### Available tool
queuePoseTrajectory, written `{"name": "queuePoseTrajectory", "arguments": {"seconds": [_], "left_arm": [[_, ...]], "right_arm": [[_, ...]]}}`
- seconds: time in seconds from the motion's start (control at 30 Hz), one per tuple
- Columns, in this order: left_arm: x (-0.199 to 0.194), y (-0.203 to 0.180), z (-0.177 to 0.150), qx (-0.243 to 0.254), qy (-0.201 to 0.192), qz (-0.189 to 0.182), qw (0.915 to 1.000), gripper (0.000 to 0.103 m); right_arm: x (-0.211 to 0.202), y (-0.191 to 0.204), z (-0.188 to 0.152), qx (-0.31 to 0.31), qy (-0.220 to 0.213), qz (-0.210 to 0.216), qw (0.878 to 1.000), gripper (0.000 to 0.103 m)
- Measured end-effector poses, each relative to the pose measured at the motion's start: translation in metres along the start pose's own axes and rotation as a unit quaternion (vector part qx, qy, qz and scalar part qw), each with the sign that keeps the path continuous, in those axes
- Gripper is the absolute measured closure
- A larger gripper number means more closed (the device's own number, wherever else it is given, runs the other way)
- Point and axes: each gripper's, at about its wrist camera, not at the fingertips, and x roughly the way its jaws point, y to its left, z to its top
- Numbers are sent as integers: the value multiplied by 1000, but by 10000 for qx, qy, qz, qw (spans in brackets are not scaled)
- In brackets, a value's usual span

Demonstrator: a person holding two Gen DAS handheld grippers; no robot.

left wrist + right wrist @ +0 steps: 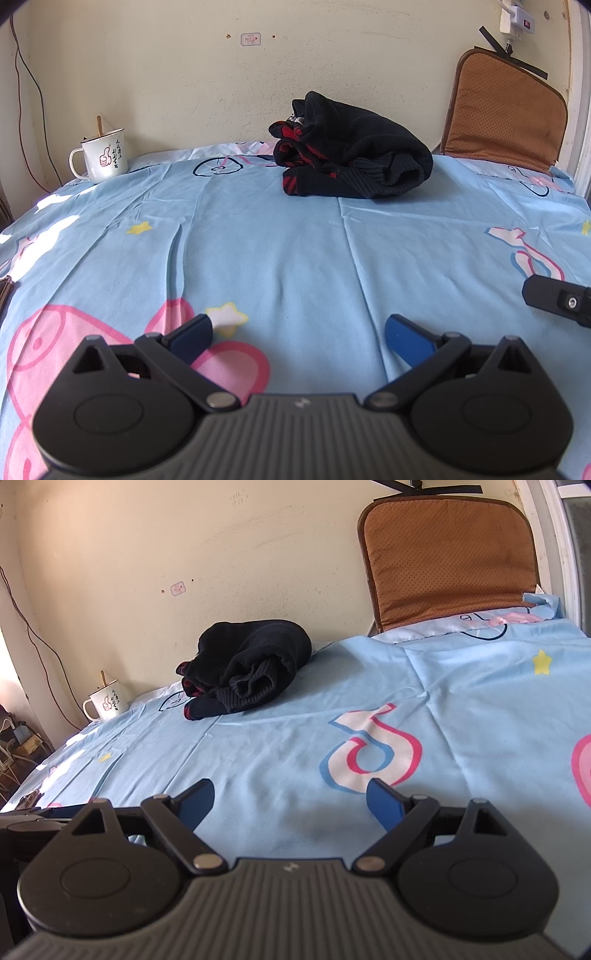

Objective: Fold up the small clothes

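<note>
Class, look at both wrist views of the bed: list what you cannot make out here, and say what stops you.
- Black garment: type unknown in both views; it is bunched up.
- Writing on the mug: too small, both views.
- Wall sticker: print too small.
- Right gripper in the left view: cut off by the right edge.
- Brown cushion: its base hidden behind the bedsheet.

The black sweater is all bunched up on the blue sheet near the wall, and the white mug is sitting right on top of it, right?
Not quite. The white mug is not on the black sweater; it stands apart, off to the sweater's left by the wall, as the left wrist view shows. The rest holds: the sweater lies bunched on the blue sheet near the wall.
</note>
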Motion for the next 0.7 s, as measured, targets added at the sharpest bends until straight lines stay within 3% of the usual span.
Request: {"name": "queuePoseTrajectory", "arguments": {"seconds": [0.3, 0.53, 0.7], "left_arm": [[0, 1, 0, -40, -22, 1, 10000, 0], [-5, 20, 1, -629, -194, 245, 9975, 0], [-5, 25, 2, -767, -179, 392, 9961, 0]], "right_arm": [[-2, 3, -1, -92, -55, 84, 9999, 6], [-3, 3, -1, -78, -75, 69, 9999, 6], [-3, 2, -1, -75, -76, 71, 9999, 6]]}}
